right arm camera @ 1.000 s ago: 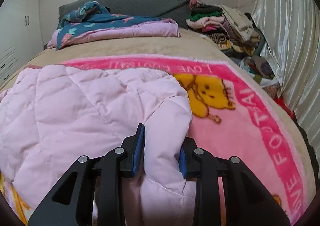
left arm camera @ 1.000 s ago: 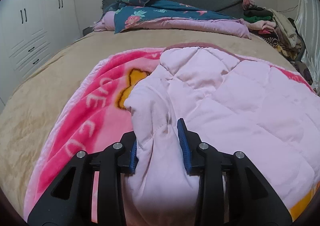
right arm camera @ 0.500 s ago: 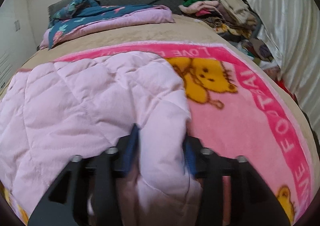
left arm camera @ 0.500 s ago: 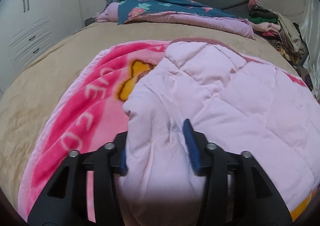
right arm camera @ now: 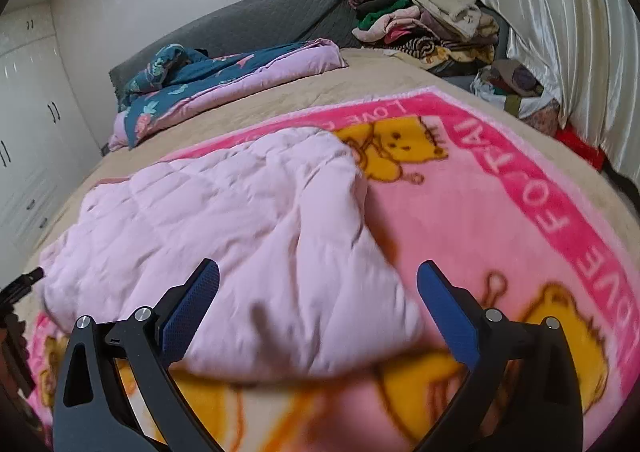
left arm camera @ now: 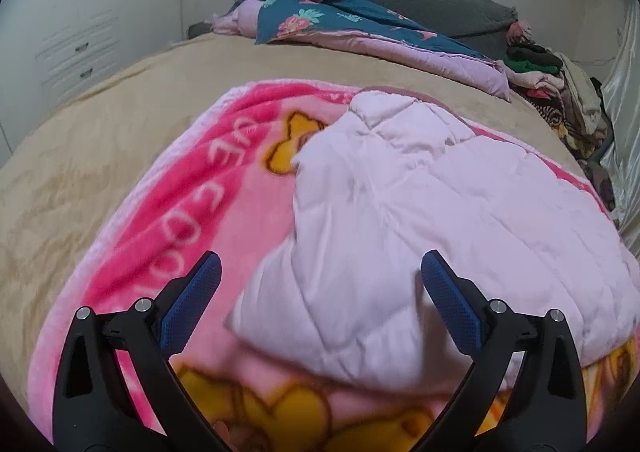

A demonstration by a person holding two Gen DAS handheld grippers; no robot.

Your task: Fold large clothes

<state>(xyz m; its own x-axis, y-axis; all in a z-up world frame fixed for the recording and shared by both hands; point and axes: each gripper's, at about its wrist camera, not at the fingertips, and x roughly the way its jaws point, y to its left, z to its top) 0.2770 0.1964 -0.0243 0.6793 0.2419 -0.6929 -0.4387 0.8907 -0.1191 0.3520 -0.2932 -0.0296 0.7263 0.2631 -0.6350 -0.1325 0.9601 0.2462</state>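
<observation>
Pale pink quilted jacket (left arm camera: pixel 420 203) lies flat on a pink cartoon-bear blanket (left arm camera: pixel 168 236), which is spread over the tan-covered bed (left arm camera: pixel 80 155). Jacket looks folded in on itself, sides tucked; exact fold lines are hard to read through the motion blur near its front edge.

Left hand-held gripper (left arm camera: pixel 320 272): jaws opening, spread wide. The jacket's near left corner sits in the gap between the blue pads (left arm camera: pixel 192 300), but neither pad presses on it. Nothing gripped.

Right hand-held gripper (right arm camera: pixel 318 280): jaws opening, also wide. The jacket's near right corner lies between its pads (right arm camera: pixel 448 316), free of both. Nothing gripped.

At the head of the bed, a dark teal floral duvet (right arm camera: pixel 192 79) with lilac lining, bunched against a grey headboard (right arm camera: pixel 256 23). A stack of assorted clothes (right arm camera: pixel 424 23) sits at the far right corner, near a shiny pale curtain (right arm camera: pixel 560 19). White wardrobe (left arm camera: pixel 80 11) on the left wall.
</observation>
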